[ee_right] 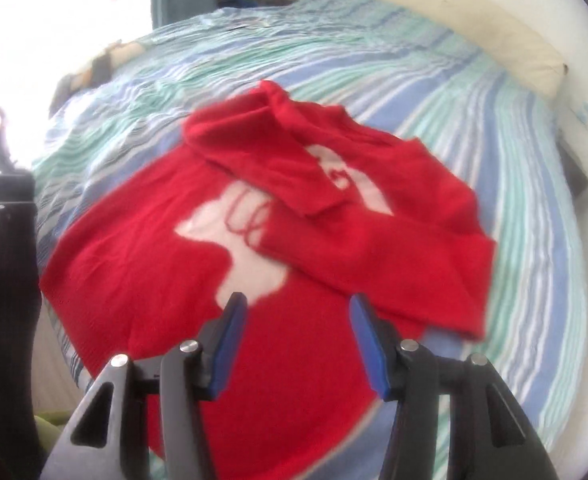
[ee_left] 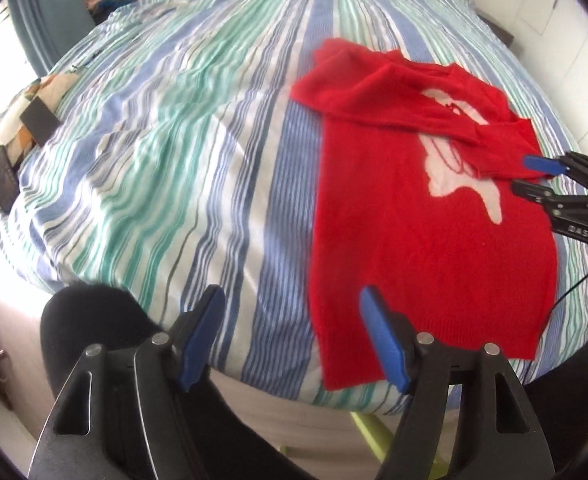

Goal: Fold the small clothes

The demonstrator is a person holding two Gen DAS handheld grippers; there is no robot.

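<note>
A small red knitted sweater with a white figure on its chest (ee_left: 426, 240) lies flat on the bed with the blue, green and white striped sheet (ee_left: 182, 152), near the bed's front edge and toward its right side as the left wrist view shows it. Both sleeves are laid across the chest, so the fold seems to be partly done. The hem reaches almost to the bed's front edge.

The left gripper (ee_left: 292, 336) is wide open and holds nothing; it hangs over the front edge, just beside the sweater's lower left corner. The right gripper (ee_right: 298, 334) is also wide open and empty, above the lower body of the sweater.

The knit looks soft, light and a little fuzzy. I judge it will sag and stretch when lifted, and the folded sleeves can slip off easily. A thin red yarn (ee_right: 242, 216) lies loose on the white figure and could catch on a finger. The two hem corners look like the best places to pinch, with both layers together.
</note>
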